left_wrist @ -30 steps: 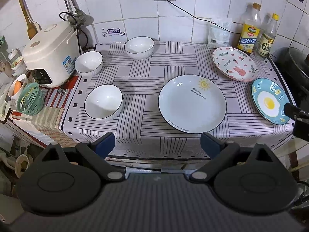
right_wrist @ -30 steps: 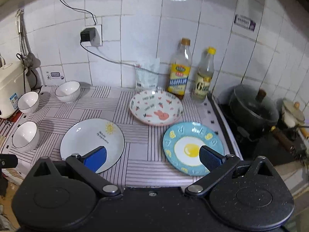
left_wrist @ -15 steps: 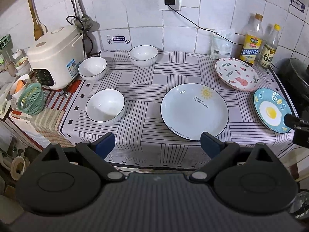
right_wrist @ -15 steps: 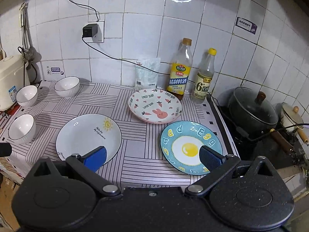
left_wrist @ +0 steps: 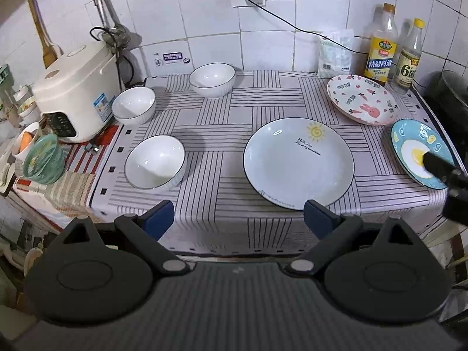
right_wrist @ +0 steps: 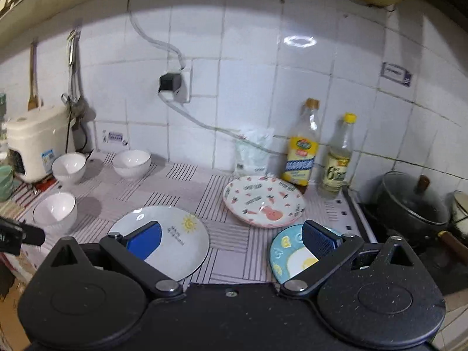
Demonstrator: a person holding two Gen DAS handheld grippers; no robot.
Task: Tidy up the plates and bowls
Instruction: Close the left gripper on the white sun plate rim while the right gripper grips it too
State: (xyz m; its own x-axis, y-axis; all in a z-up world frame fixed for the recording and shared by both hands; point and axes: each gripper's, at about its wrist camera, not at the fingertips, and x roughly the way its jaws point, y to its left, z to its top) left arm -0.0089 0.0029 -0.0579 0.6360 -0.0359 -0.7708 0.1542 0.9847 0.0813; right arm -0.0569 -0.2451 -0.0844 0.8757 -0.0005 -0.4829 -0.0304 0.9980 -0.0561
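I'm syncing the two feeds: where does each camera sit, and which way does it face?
Left wrist: on the left gripper, at the counter's front edge, facing three bowls and the sun plate; its open fingers show.
Right wrist: on the right gripper, further right, facing the egg plate and bottles; open fingers show.
Shared: sun plate, egg plate, bunny plate.

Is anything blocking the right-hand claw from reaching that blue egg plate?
Nothing visible does. The right gripper has its jaws open just in front of the blue egg plate, with nothing on the striped cloth between them.
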